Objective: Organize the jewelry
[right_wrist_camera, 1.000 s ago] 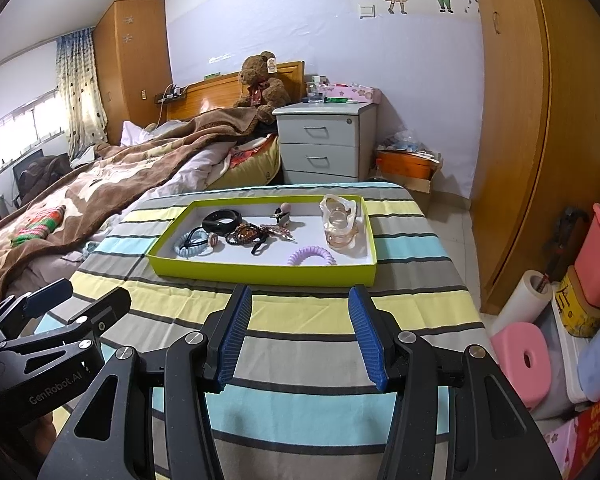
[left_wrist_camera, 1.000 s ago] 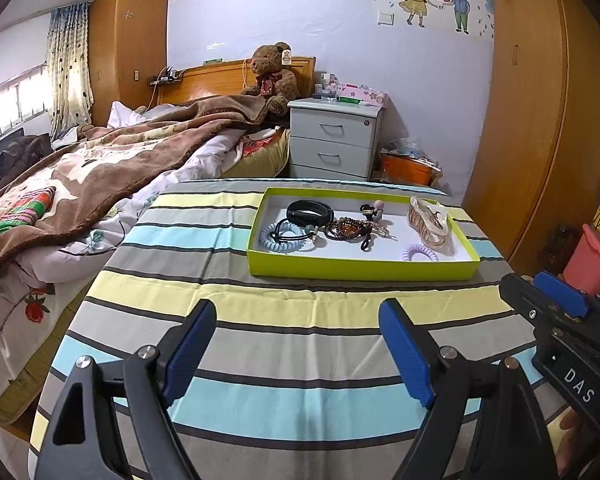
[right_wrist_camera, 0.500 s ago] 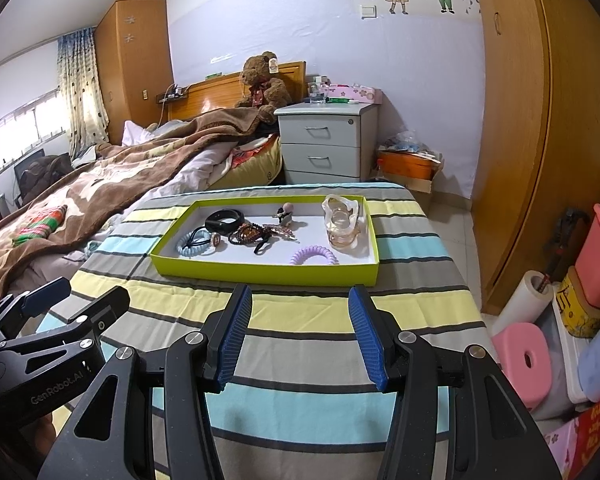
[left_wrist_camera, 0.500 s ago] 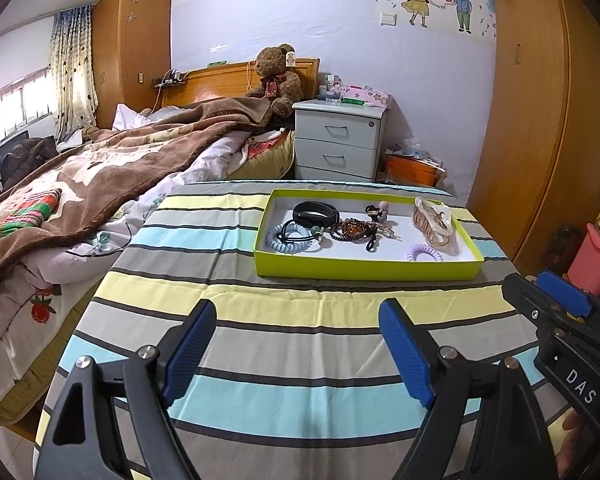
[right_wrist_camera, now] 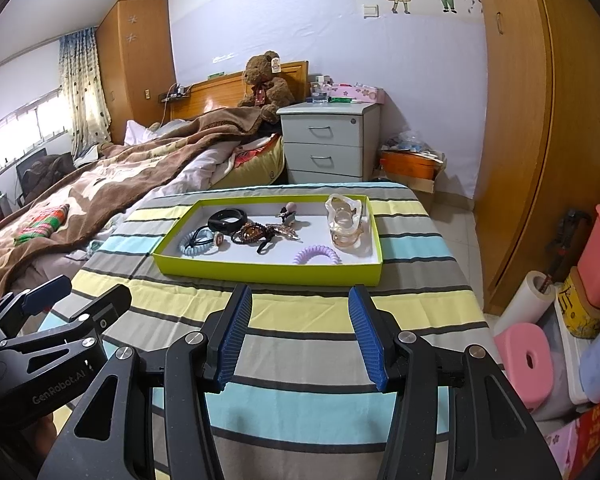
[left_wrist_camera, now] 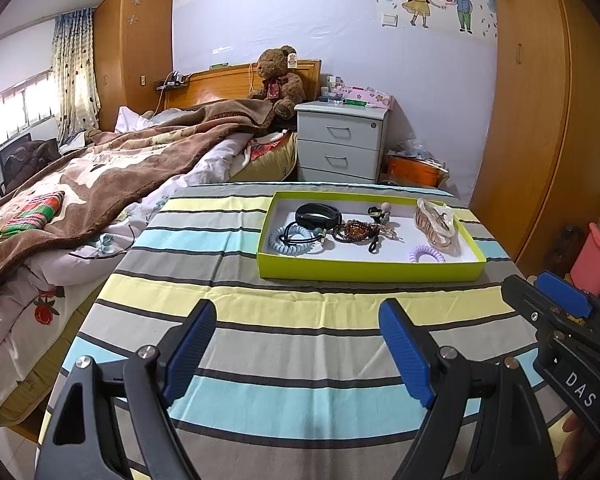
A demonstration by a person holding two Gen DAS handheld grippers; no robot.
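**Two empty grippers short of the jewelry tray**

Nearest to us, the left gripper (left_wrist_camera: 296,354) hangs over the striped tablecloth (left_wrist_camera: 284,312) with its blue pads wide apart and nothing between them. The right gripper (right_wrist_camera: 300,338) sits just beside it, likewise spread and empty; each tool shows at the edge of the other's view. Neither touches the cloth that we can see.

Further out, near the middle of the table, lies the shallow green tray (right_wrist_camera: 268,270), which holds every task item. At its near right rests the purple coil hair tie (right_wrist_camera: 317,255); we judge it light, springy and easy to pinch across one side of the loop. At the near left lies the pale blue coil tie (right_wrist_camera: 192,245), overlapped by a thin black elastic, so we expect the two to lift together unless taken on the coil's free outer arc. In the centre, the amber bead bracelet (right_wrist_camera: 253,235) tangles with a dark clip and a beaded piece; it should be limp and slippery, best gripped across the beads. The black band (right_wrist_camera: 227,216) beyond looks stiff enough to hold by its rim. At the far right, the clear hair claw (right_wrist_camera: 346,220) is rigid and probably brittle; we would close gently on its spine. A small round-headed clip (right_wrist_camera: 288,213) stands near the far wall.
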